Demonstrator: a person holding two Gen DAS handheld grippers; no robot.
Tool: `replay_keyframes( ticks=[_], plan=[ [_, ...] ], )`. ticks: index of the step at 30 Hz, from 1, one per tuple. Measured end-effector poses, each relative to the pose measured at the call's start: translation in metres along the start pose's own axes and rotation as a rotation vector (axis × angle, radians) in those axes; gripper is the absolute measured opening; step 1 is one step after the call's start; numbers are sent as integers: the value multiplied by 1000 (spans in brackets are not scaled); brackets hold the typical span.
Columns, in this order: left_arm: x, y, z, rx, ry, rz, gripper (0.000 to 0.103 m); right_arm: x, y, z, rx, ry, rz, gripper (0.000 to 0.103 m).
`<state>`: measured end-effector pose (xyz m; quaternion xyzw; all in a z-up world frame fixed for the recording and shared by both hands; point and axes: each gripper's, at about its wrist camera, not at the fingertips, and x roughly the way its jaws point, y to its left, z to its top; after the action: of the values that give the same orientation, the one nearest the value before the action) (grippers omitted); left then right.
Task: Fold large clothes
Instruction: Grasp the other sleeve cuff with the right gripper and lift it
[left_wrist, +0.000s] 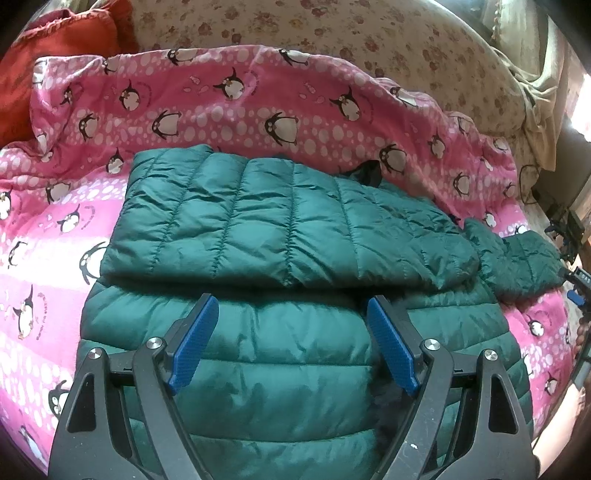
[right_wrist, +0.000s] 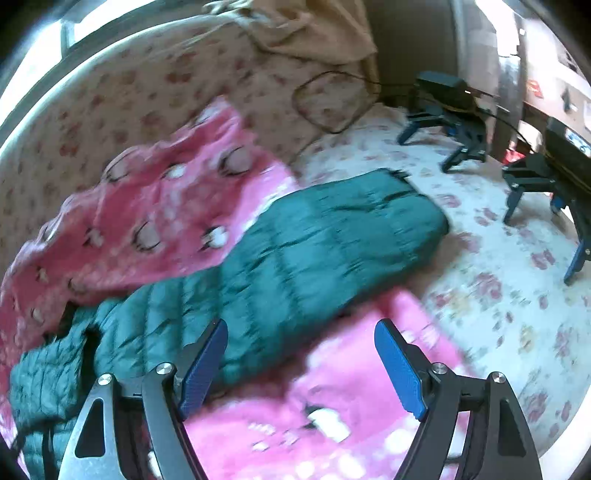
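A dark green quilted puffer jacket (left_wrist: 280, 221) lies on a pink penguin blanket (left_wrist: 221, 99) spread over a bed. One part is folded across its upper half, and a sleeve (left_wrist: 517, 258) reaches out to the right. My left gripper (left_wrist: 291, 301) hovers open over the jacket's near part, with nothing pinched between its blue pads (left_wrist: 192, 347). The right wrist view is blurred. In it the green sleeve (right_wrist: 332, 236) runs from lower left to upper right. My right gripper (right_wrist: 302, 325) is open and empty over the pink blanket (right_wrist: 332, 387), just below the sleeve.
A floral bedsheet (right_wrist: 498, 295) lies beyond the blanket. Black and blue gripper-like devices (right_wrist: 454, 129) and a dark cable (right_wrist: 325, 103) rest on it at the right. A red cushion (left_wrist: 55, 48) sits at the far left. Beige cloth (left_wrist: 535, 74) is bunched at the far right.
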<state>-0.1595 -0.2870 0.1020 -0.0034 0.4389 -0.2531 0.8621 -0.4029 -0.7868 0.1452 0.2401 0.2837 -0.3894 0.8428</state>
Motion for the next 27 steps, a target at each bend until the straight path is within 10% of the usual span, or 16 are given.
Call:
replay_keyframes(
  ticks=[20,27],
  plan=[
    [14,11,-4,-14,33,11,83,53,-70,35,370,16,53,78],
    [14,12,-3,-14,31,11,83,64,-70,42,371,-4,31,46]
  ],
)
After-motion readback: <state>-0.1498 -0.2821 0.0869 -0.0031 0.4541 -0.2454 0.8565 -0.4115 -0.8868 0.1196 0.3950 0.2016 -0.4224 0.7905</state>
